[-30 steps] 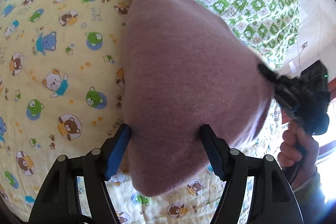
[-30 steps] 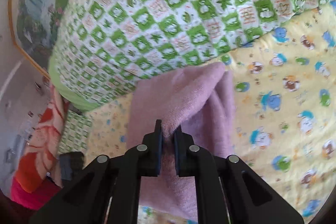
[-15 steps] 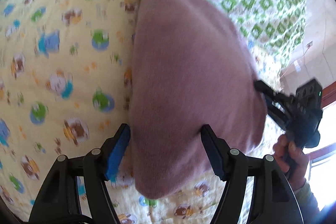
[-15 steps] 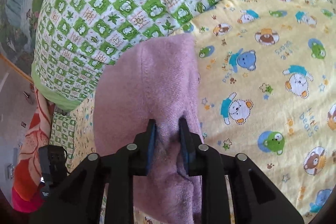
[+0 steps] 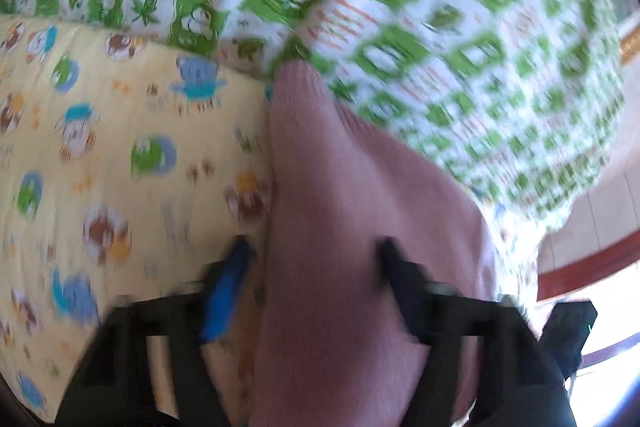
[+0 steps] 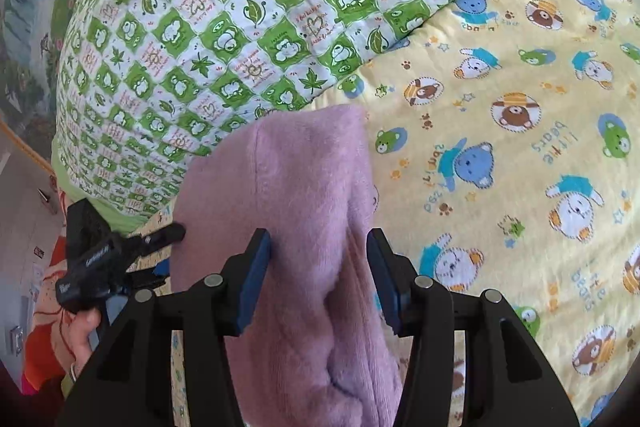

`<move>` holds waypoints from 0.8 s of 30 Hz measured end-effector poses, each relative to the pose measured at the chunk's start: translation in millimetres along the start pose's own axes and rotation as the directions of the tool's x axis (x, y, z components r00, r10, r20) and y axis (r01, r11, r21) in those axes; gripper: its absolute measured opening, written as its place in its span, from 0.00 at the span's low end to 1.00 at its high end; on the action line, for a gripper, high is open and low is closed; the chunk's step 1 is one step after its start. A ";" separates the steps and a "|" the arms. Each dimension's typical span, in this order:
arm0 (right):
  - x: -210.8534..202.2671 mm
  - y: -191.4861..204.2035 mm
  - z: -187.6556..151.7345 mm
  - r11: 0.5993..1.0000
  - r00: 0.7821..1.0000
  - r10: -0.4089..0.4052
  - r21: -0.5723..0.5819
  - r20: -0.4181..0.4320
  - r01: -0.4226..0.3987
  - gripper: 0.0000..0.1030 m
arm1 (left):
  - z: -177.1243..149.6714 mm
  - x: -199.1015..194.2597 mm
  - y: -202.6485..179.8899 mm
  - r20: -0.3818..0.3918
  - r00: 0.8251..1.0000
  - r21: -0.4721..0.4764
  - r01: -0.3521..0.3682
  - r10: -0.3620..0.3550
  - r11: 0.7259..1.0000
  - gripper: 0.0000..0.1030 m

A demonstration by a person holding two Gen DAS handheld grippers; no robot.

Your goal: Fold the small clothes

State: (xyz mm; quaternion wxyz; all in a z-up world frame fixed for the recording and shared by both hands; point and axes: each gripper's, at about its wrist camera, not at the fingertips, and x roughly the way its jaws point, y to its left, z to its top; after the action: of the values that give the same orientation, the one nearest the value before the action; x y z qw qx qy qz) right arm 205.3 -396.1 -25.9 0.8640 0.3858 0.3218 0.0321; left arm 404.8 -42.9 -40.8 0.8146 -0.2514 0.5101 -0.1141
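One pink garment (image 6: 304, 227) lying lengthwise toward the quilt (image 6: 224, 19), right claw (image 6: 319, 251) opening, released, left claw (image 5: 312, 259) closing, blurred, grip unclear.

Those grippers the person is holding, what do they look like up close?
Each is black plastic with two angular fingers lined by blue pads and dotted with round silver bolts. The right gripper shows this clearly. The left gripper, seen from the right wrist, has a boxy black body with white lettering too small to read. A ring shows on the hand.

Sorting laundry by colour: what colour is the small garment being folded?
Dusty pink garment, clearest in the right wrist view.
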 end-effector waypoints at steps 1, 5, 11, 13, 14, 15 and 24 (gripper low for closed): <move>3.1 0.5 2.3 1.000 1.000 -0.003 -0.005 0.001 0.003 0.50 | 6.4 5.0 4.2 -0.001 1.000 -0.013 0.007 -0.007 1.000 0.28; 15.7 -0.8 11.5 1.000 1.000 -0.020 -0.015 0.001 0.020 0.50 | 17.5 20.3 5.3 0.021 0.998 0.057 -0.054 0.053 0.997 0.21; 32.4 0.3 18.8 0.993 0.996 -0.090 -0.074 -0.022 0.088 0.50 | 14.2 14.5 3.9 0.010 1.000 0.048 -0.027 0.026 0.998 0.37; 29.5 2.7 19.2 0.992 0.995 -0.100 -0.080 -0.022 0.098 0.50 | 2.7 1.0 6.4 0.008 1.000 0.057 -0.018 0.017 0.998 0.56; 25.5 3.0 18.8 0.994 0.995 -0.094 -0.066 -0.021 0.092 0.50 | -5.2 -5.2 6.8 0.008 1.000 0.065 -0.022 0.021 0.998 0.60; 21.4 2.1 18.4 0.995 0.996 -0.082 -0.052 -0.021 0.081 0.50 | -12.8 -11.8 7.6 0.007 1.000 0.072 -0.016 0.016 0.997 0.65; -4.8 9.6 -17.5 0.998 0.998 0.020 -0.057 -0.067 -0.024 0.85 | -85.9 -36.6 22.4 -0.086 0.992 0.010 0.094 -0.093 0.996 0.80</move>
State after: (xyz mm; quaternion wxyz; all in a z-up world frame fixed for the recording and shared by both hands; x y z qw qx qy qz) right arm 193.2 -379.5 -25.5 0.8632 0.3628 0.3451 0.0639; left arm 310.3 -32.9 -54.6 0.7875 -0.2642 0.5314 -0.1663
